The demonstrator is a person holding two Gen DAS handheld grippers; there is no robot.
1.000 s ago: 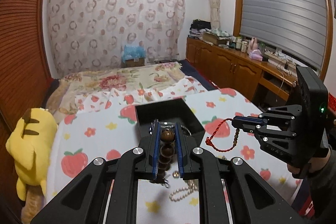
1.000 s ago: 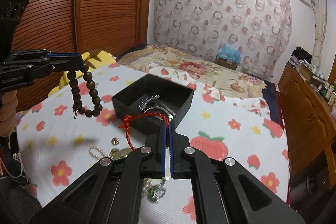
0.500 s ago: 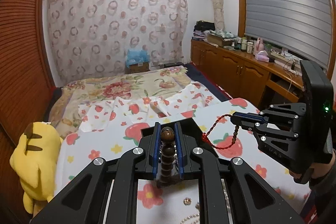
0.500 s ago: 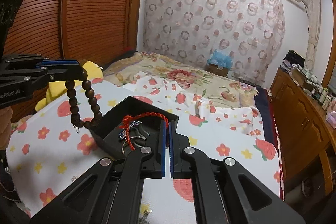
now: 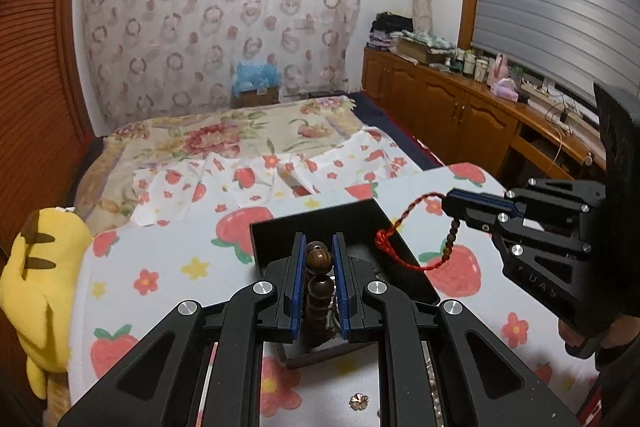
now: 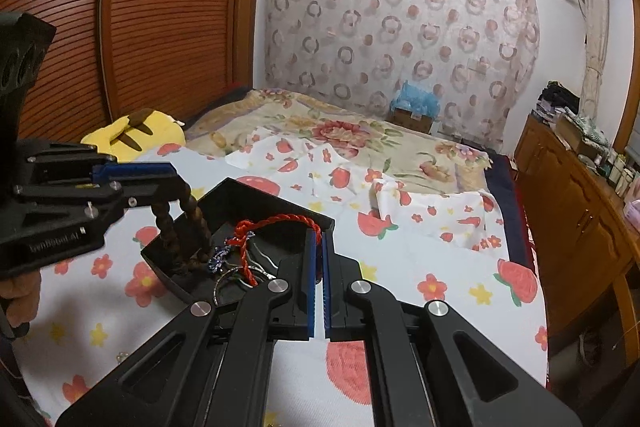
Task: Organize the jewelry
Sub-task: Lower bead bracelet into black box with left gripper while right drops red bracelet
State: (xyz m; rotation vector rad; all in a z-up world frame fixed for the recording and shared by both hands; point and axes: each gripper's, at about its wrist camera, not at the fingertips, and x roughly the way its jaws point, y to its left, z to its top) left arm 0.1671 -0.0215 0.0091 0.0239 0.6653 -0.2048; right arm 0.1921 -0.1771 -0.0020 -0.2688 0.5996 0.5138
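A black open box (image 5: 320, 223) (image 6: 264, 203) sits on the strawberry-print sheet. My left gripper (image 5: 318, 247) (image 6: 176, 187) is shut on a brown wooden bead bracelet (image 5: 319, 279) (image 6: 192, 227), whose lower loop hangs down into the box. My right gripper (image 6: 319, 239) (image 5: 448, 205) is shut on a red cord bracelet (image 6: 276, 223) (image 5: 404, 243) and holds it over the box's right side. Silver and blue jewelry (image 6: 224, 259) lies inside the box.
A yellow plush toy (image 5: 40, 267) (image 6: 136, 131) lies at the bed's left edge. A small gold flower piece (image 5: 357, 401) lies on the sheet before the box. Wooden cabinets (image 5: 460, 115) run along the right; a slatted wooden wardrobe (image 6: 120, 27) stands left.
Both grippers moved forward over the box. The bead bracelet has come down into the box, and the red cord now hangs over its right side.
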